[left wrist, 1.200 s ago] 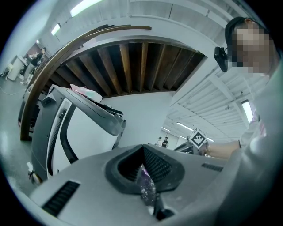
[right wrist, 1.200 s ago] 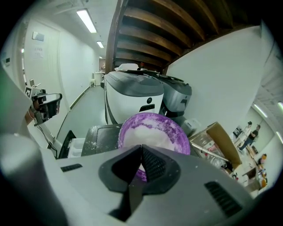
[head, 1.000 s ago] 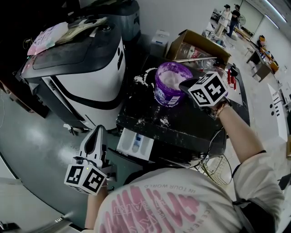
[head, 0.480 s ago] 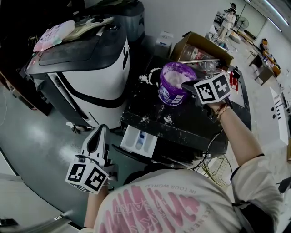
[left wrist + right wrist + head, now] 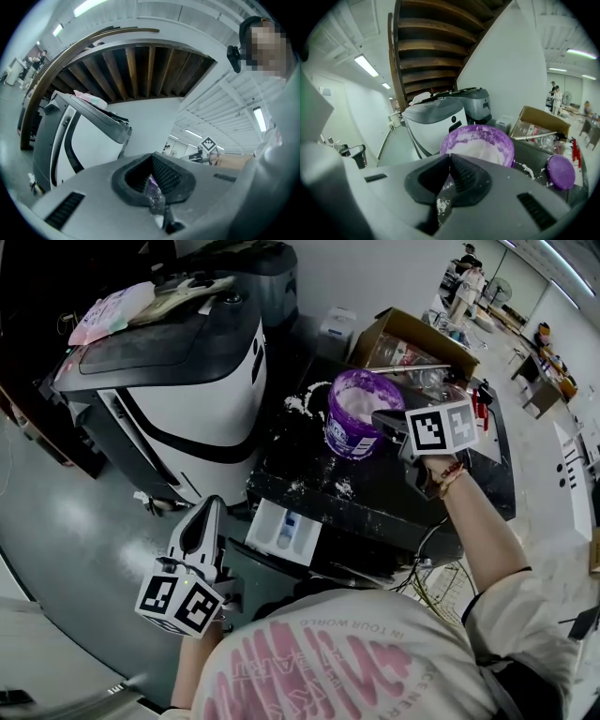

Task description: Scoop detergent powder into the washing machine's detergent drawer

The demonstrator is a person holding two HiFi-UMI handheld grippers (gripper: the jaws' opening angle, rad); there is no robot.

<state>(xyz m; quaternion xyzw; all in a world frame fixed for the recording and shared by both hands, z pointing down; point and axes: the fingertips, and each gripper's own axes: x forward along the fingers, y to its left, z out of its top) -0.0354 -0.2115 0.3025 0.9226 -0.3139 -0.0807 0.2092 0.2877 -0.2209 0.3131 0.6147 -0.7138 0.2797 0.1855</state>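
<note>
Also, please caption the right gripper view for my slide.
Right gripper, jaws shut, pointing at purple tub of white powder.

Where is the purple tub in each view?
Head view: tub upper middle, on the black top.
Left gripper view: not made out.
Right gripper view: tub at centre, beyond the jaws.
Shared landmark: white washer, left of the tub; at left in the left gripper view.

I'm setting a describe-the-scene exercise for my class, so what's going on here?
A person holds a gripper in each hand at a washing machine. The right gripper, jaws shut and dusted with powder, points at the open purple tub of detergent powder on top. The detergent drawer is pulled out. The left gripper hangs low to its left, jaws together.
</note>
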